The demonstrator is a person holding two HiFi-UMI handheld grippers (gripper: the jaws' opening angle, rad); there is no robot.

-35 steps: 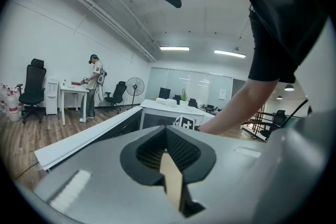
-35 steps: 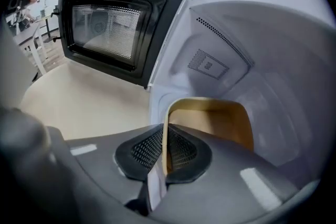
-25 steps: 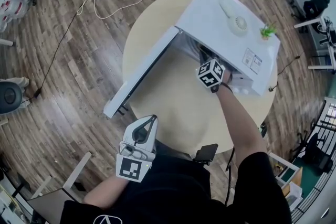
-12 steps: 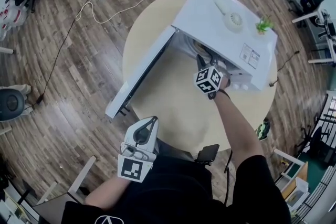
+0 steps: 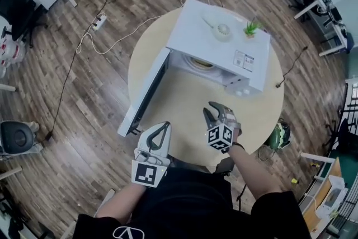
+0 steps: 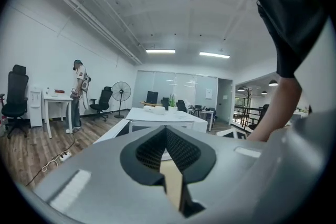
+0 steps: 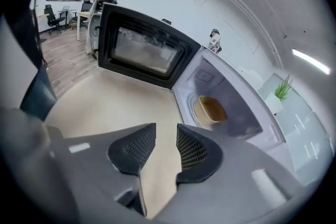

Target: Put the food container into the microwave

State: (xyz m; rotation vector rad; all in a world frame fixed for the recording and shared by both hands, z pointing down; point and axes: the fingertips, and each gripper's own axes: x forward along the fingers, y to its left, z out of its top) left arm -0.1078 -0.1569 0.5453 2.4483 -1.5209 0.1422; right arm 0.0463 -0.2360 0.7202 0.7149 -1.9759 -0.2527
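The white microwave (image 5: 224, 45) stands on the round table with its door (image 5: 146, 92) swung open to the left. The tan food container (image 5: 199, 63) sits inside the cavity on the turntable, also seen in the right gripper view as a beige tub (image 7: 210, 109). My right gripper (image 5: 215, 111) hovers over the table in front of the microwave, well back from the opening, open and holding nothing (image 7: 166, 131). My left gripper (image 5: 163, 127) stays at the table's near edge, below the door's tip, with its jaws closed together and empty (image 6: 166, 131).
A small white fan (image 5: 223, 31) and a little green plant (image 5: 251, 26) rest on the microwave's top. A power strip (image 5: 99, 22) and its cable lie on the wood floor at the left. The beige table (image 5: 184, 115) is bare between my grippers and the microwave.
My right gripper has pulled back out of the microwave cavity toward me, leaving the container inside. The left gripper has stayed in place.
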